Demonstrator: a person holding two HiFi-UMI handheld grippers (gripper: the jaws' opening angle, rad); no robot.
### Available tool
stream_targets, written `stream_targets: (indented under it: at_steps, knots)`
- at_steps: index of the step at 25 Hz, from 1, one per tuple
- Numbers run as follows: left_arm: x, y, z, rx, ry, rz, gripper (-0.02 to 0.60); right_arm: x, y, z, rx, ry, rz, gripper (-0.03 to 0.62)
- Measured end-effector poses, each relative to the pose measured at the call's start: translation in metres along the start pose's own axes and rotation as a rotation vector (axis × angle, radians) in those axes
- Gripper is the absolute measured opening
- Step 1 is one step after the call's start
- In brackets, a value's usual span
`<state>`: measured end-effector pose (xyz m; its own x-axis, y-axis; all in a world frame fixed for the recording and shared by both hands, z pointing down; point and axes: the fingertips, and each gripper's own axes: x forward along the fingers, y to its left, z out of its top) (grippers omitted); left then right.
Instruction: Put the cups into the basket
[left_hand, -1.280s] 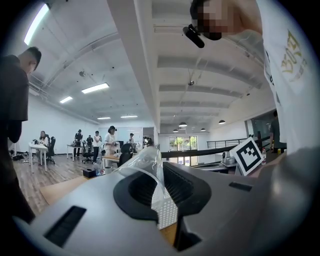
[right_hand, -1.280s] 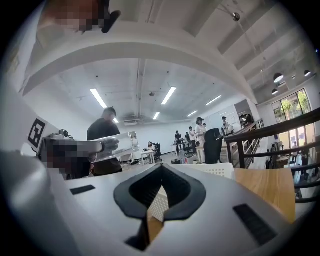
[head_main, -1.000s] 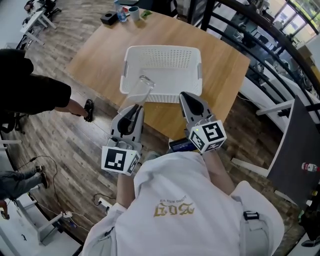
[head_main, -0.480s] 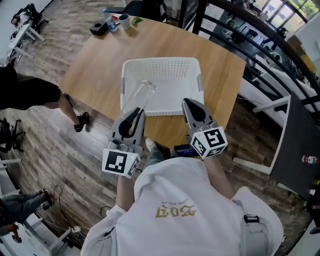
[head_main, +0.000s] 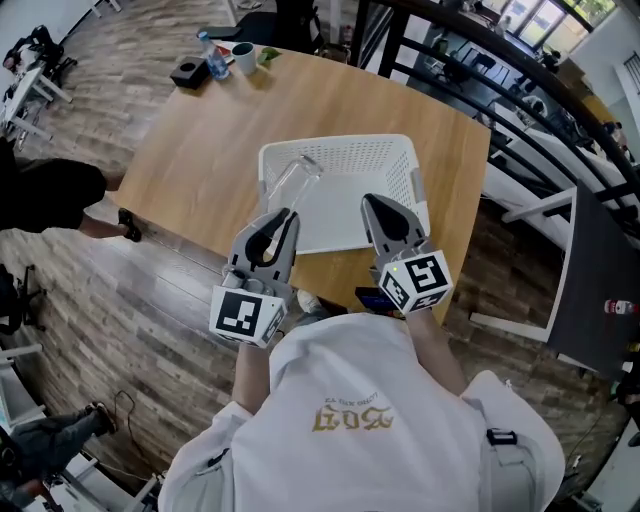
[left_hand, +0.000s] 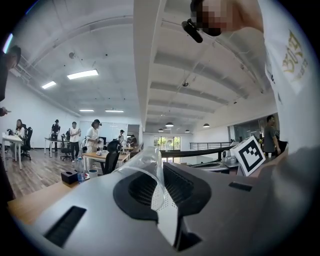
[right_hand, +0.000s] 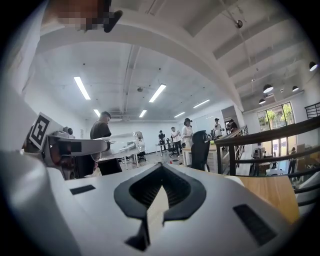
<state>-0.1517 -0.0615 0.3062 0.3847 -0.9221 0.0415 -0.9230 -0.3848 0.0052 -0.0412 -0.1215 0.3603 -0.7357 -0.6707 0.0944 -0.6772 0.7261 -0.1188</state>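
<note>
Both grippers have advanced over the wooden table (head_main: 200, 140). The left gripper (head_main: 285, 215) pinches the clear plastic cup (head_main: 293, 180) by its wall above the white basket's (head_main: 340, 143) left side. The right gripper (head_main: 375, 205) is clenched and empty. The shirt's gold print (head_main: 348, 418) is illegible.

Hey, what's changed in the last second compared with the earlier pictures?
Both claws advanced over the white basket: the left claw brought the clear cup further in along its left side, and the right claw now reaches past the near rim. Same as before: left claw clamped on the cup, right claw shut and empty, basket on the table.
</note>
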Motion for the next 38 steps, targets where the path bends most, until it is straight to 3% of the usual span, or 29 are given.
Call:
stream_targets:
  at_steps: [7, 19, 31, 38]
  knots:
    - [0.009, 0.016, -0.010, -0.001, 0.030, -0.024, 0.041, 0.007, 0.003, 0.008, -0.037, -0.004, -0.024, 0.011]
    - [0.025, 0.003, -0.024, -0.027, 0.078, -0.047, 0.041, 0.011, -0.016, -0.002, -0.009, 0.000, -0.011, 0.011]
    - [0.041, 0.009, -0.044, 0.049, 0.218, -0.069, 0.041, 0.019, -0.029, -0.001, -0.011, -0.004, -0.007, 0.011]
    - [0.047, 0.012, -0.059, 0.047, 0.285, -0.083, 0.041, 0.026, -0.032, -0.007, -0.031, 0.037, 0.012, 0.011]
